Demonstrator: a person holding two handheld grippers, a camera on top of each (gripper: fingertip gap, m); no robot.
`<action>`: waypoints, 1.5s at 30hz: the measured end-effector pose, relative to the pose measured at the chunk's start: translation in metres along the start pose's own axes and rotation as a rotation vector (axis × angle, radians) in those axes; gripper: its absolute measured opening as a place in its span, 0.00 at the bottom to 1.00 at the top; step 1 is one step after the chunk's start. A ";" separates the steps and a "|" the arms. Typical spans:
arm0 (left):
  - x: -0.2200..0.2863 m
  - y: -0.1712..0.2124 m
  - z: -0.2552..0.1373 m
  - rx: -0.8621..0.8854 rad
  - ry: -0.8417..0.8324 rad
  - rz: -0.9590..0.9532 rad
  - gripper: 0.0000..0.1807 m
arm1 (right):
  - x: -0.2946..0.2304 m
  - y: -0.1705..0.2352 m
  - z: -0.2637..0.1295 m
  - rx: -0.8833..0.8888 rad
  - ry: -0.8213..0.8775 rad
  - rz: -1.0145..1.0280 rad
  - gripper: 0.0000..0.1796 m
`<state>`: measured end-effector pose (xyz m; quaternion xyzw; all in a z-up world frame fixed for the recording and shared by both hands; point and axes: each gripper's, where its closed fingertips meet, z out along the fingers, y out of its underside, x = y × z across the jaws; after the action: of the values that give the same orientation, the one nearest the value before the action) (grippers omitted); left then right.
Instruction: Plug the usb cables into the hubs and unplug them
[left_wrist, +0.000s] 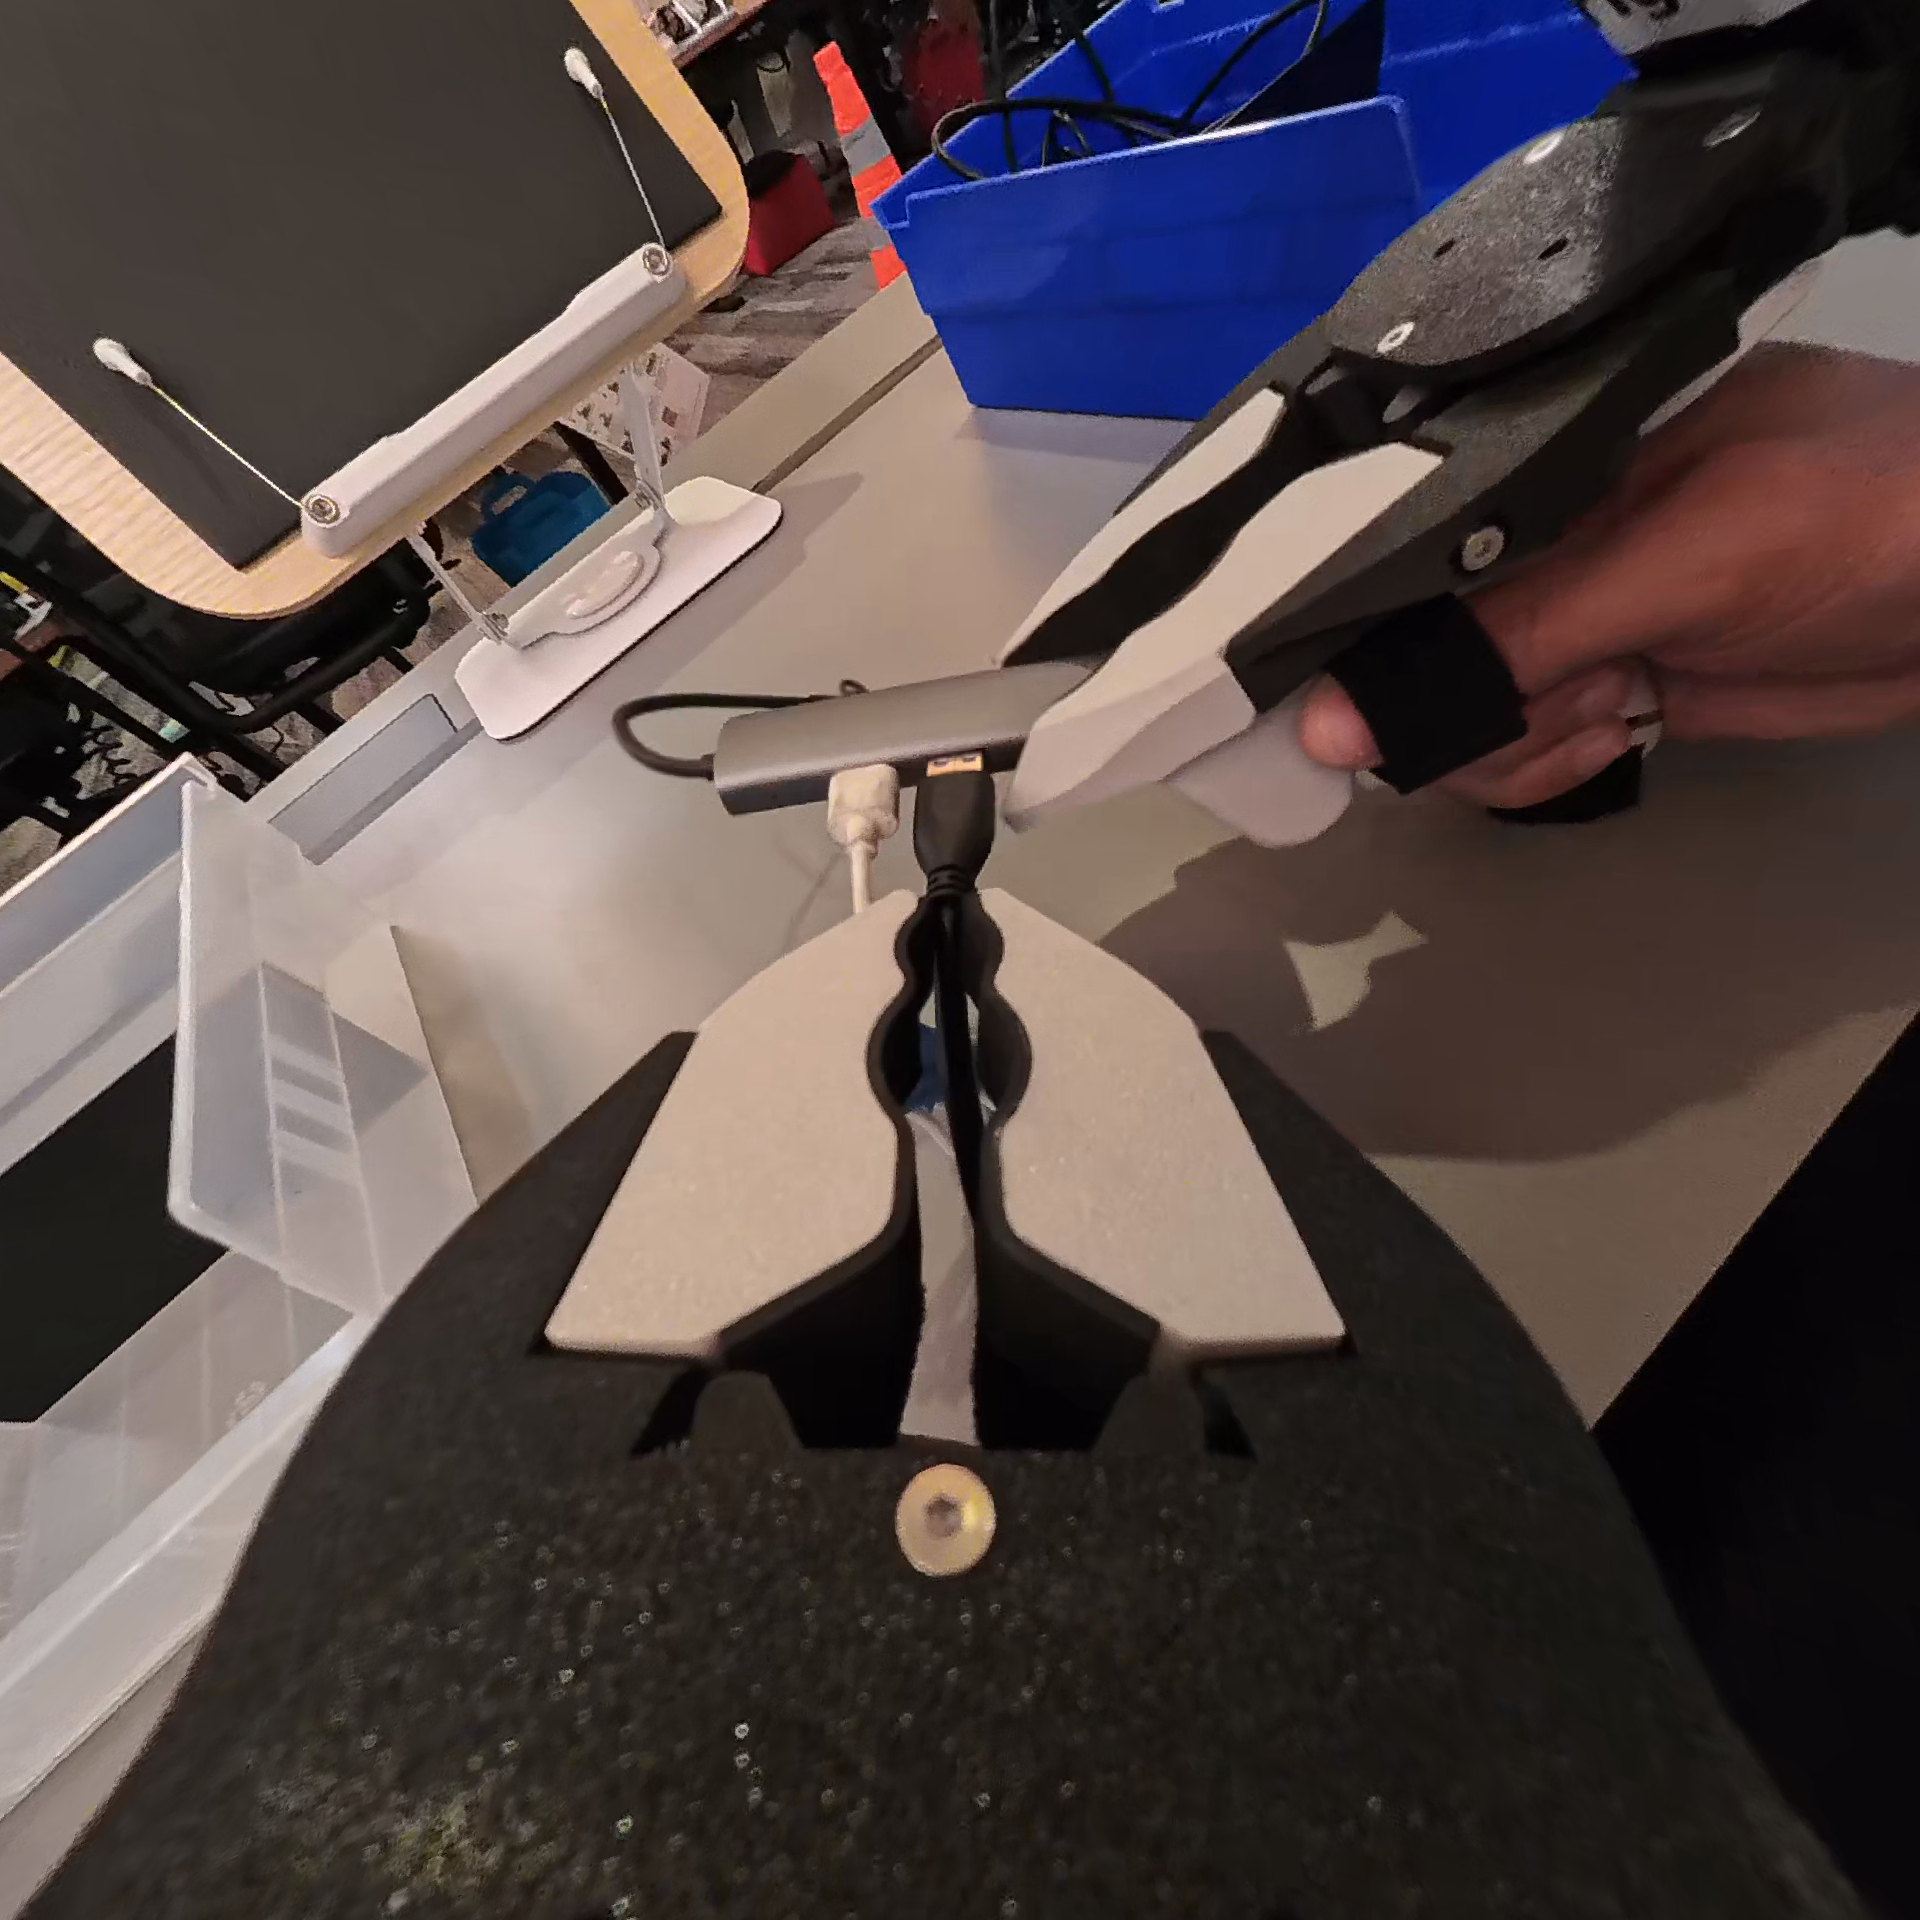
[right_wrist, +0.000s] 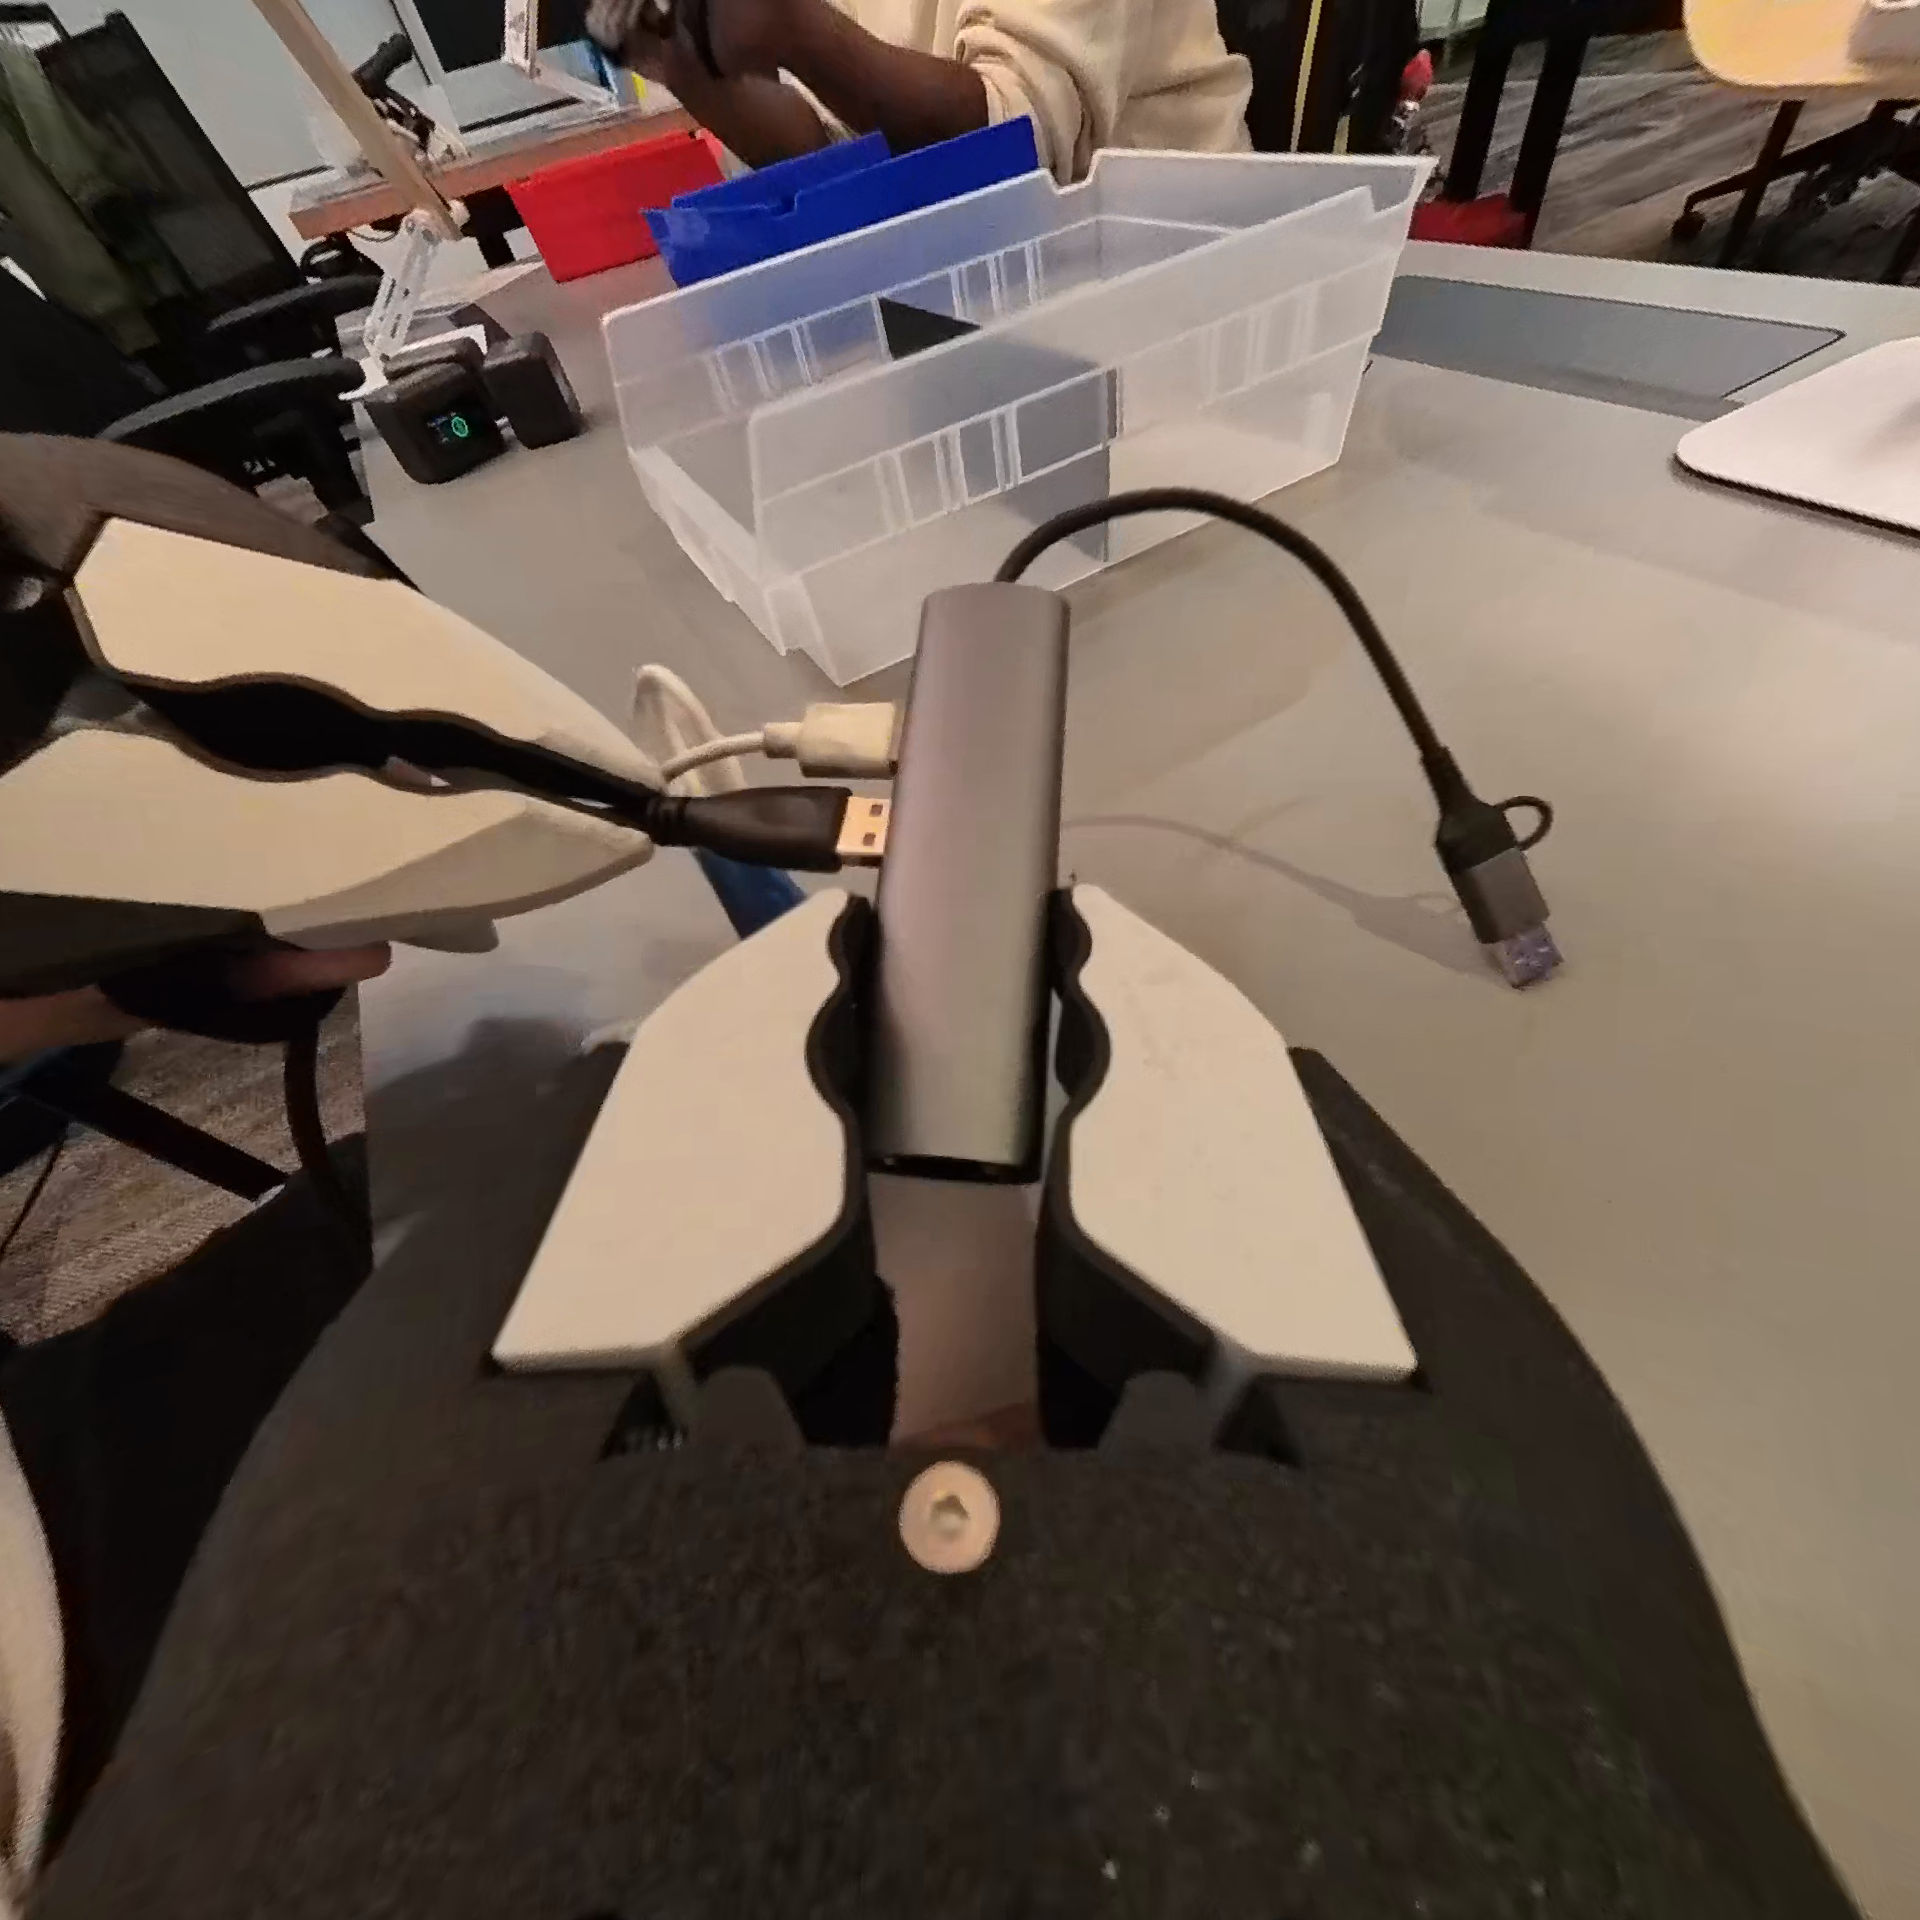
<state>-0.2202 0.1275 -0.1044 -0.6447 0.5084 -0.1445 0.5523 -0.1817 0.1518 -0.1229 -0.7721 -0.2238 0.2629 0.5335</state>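
A grey USB hub (right_wrist: 977, 852) is clamped lengthwise in my right gripper (right_wrist: 961, 914), a little above the grey table. It also shows in the left wrist view (left_wrist: 883, 727), with the right gripper (left_wrist: 1049, 727) on its right end. A white USB cable (right_wrist: 831, 740) is plugged into its side. My left gripper (left_wrist: 943, 914) is shut on a black USB cable (left_wrist: 951, 821) just behind the plug. The gold plug tip (right_wrist: 868, 828) meets the hub's side port and is partly exposed. The hub's own lead ends in a loose plug (right_wrist: 1496, 894) on the table.
A clear plastic bin (right_wrist: 1039, 395) stands behind the hub. A blue bin (left_wrist: 1143, 229) with cables is at the back. A white stand holding a board (left_wrist: 613, 582) sits to the left. A person in a cream sleeve (right_wrist: 1091, 73) is across the table.
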 end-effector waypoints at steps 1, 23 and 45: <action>0.000 0.000 0.000 0.002 -0.002 0.002 0.02 | -0.001 0.001 -0.001 -0.010 -0.010 -0.005 0.19; 0.004 -0.006 -0.001 0.034 -0.002 0.027 0.02 | -0.004 0.006 -0.005 -0.028 -0.067 0.048 0.19; -0.003 -0.007 0.005 0.080 0.005 0.002 0.02 | 0.001 -0.005 -0.002 -0.062 -0.003 -0.027 0.19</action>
<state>-0.2138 0.1316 -0.0991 -0.6214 0.5042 -0.1658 0.5763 -0.1802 0.1530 -0.1180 -0.7847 -0.2431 0.2499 0.5126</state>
